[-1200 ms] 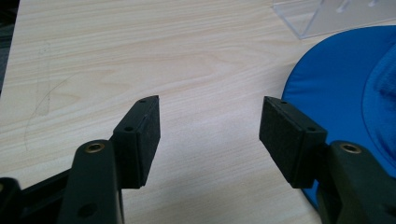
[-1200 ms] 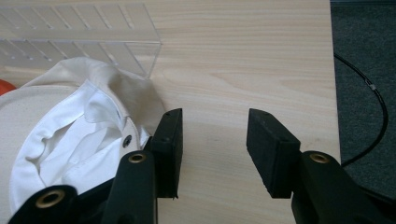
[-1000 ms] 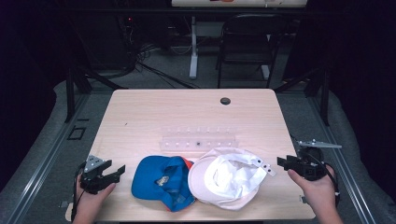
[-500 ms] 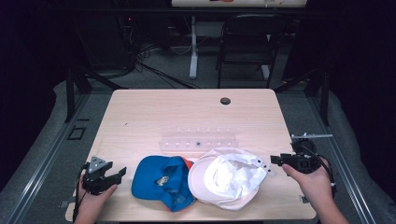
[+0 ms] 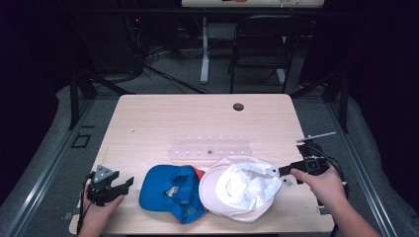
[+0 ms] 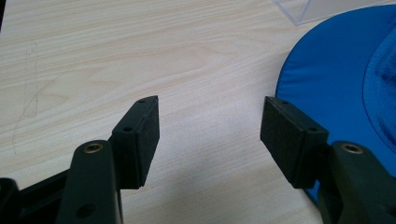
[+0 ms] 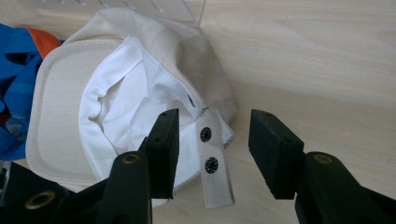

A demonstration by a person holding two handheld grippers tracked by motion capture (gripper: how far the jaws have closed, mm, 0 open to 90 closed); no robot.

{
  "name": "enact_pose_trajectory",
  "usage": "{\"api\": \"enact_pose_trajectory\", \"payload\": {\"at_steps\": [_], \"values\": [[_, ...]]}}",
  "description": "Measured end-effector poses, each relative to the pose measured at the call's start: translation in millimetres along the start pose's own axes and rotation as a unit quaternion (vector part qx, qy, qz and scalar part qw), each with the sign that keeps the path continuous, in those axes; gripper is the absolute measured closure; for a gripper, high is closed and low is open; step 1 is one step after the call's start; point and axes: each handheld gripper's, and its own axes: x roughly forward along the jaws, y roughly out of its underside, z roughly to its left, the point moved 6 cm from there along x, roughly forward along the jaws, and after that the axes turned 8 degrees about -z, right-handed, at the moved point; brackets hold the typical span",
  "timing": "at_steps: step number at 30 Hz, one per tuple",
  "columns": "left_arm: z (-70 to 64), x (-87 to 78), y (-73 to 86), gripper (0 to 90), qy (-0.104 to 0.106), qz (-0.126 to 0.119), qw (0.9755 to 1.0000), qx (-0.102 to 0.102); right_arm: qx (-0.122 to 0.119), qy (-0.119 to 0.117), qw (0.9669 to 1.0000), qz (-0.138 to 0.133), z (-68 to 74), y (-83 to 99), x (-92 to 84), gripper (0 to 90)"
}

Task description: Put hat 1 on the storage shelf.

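Note:
A white cap [image 5: 242, 190] lies upside down near the table's front edge, touching a blue cap [image 5: 168, 192] on its left. My right gripper [image 5: 287, 167] points left at the white cap's back. It is open and its jaws have just widened a little. In the right gripper view the white cap [image 7: 116, 107] shows its snap strap [image 7: 212, 168] lying between the right gripper [image 7: 215, 144] jaws, untouched by either pad. My left gripper [image 5: 127, 183] rests open left of the blue cap. Bare wood lies between the left gripper [image 6: 210, 135] jaws, with the blue brim [image 6: 336, 79] beside the right jaw.
A clear plastic rack [image 5: 211, 148] lies just behind the caps. A black grommet hole [image 5: 238, 106] sits at the back of the wooden table [image 5: 163, 118]. A chair [image 5: 262, 44] and a desk leg stand beyond the far edge.
My right gripper has moved left, up to the white cap's strap. The left gripper and both caps have stayed put.

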Motion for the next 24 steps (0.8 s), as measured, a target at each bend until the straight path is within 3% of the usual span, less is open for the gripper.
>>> {"api": "enact_pose_trajectory", "payload": {"at_steps": [7,15,16,17,19,24], "values": [[-0.7,1.0,0.0,38.3,0.002,-0.001,1.0,0.0,0.024,-0.011,0.9988,0.04,1.1,3.4,15.4,53.2],[0.9,0.8,0.2,38.3,0.001,0.001,1.0,0.001,0.062,-0.031,0.9958,0.059,1.3,8.0,29.0,53.4],[0.9,0.9,0.2,38.3,0.001,0.001,1.0,0.001,0.055,-0.037,0.995,0.074,-0.1,9.6,29.4,53.7],[0.9,0.9,0.2,38.3,0.001,0.001,1.0,0.001,0.055,-0.037,0.995,0.074,-0.1,9.6,29.4,53.7],[0.7,1.6,0.4,38.3,0.002,0.0,1.0,0.0,0.08,-0.037,0.9941,0.063,1.6,12.0,35.0,55.7],[1.1,1.5,0.4,38.3,0.001,0.0,1.0,0.0,0.093,-0.04,0.9936,0.05,-0.3,10.9,35.4,64.2]]}}
